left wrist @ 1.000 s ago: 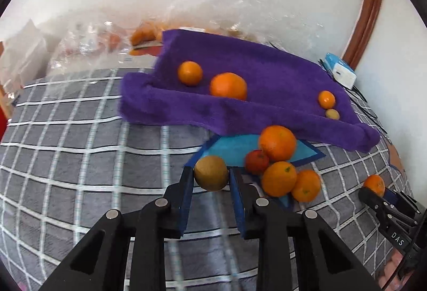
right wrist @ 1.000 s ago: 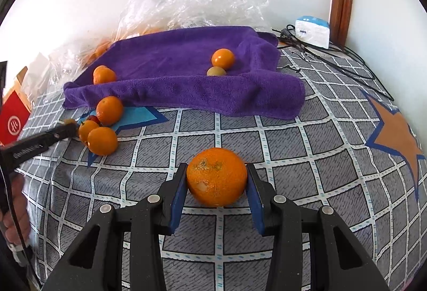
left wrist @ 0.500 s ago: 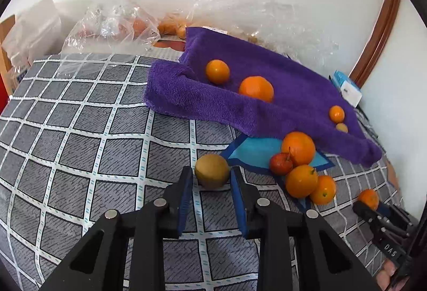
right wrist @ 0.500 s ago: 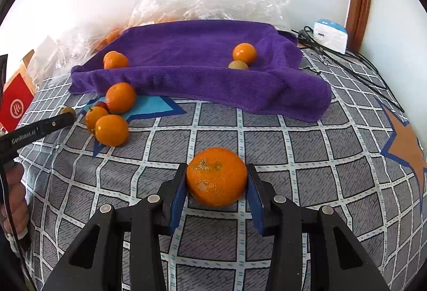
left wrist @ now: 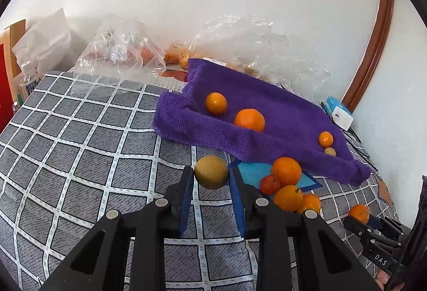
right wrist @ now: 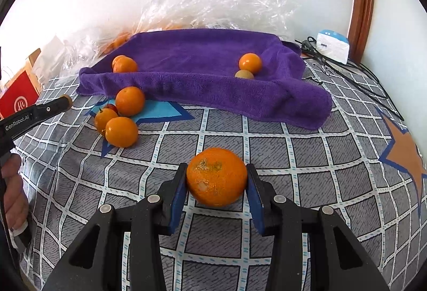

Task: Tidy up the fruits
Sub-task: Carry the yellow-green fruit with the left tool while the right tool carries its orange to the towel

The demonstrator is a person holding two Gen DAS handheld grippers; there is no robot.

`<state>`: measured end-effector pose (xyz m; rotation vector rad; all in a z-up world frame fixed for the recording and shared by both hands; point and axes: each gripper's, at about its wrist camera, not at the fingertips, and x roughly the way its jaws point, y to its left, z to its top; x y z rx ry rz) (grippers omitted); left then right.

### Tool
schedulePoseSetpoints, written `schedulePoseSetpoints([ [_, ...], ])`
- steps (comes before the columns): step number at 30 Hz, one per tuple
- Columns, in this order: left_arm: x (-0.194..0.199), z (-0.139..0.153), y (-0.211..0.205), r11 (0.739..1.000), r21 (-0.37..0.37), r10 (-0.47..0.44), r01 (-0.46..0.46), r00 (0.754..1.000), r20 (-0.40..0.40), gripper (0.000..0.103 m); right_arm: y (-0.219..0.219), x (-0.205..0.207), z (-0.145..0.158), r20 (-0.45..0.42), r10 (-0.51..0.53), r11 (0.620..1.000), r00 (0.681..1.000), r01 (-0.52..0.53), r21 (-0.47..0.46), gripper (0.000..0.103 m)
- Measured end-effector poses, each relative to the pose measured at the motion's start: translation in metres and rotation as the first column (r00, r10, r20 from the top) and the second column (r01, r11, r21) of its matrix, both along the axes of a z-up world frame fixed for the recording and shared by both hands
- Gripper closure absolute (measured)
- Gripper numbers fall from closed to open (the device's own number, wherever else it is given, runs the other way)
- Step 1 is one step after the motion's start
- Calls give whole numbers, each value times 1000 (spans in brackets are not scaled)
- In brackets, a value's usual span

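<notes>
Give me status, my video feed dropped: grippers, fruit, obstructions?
Left gripper shut on yellow-brown fruit. Right gripper shut on orange. Purple towel ahead, nothing blocking.

Your left claw carries "GenRobot.AI" in white along its black side, seen from the right wrist. Your right claw shows "DAS" on its body. The red box bears a white circular logo, unreadable.

Right gripper clamps large orange above checked cloth. Purple towel behind holds several small fruits. Fruit cluster lies left, near left gripper tip.
</notes>
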<state>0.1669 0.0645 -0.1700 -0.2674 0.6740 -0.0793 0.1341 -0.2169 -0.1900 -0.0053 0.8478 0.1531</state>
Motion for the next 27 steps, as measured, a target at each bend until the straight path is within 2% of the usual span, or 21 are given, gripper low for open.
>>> schedulePoseSetpoints([
  [7, -11, 8, -3, 1000, 14, -4, 3, 998, 63, 77, -6, -2, 3, 18, -18, 999, 1000, 18, 34, 61],
  [22, -13, 9, 3, 999, 4, 33, -34, 996, 77, 77, -27, 3, 7, 4, -77, 988, 997, 76, 138, 61],
  [27, -13, 10, 9, 999, -18, 46, -45, 997, 64, 77, -25, 6, 29, 37, -70, 989, 997, 65, 132, 61],
])
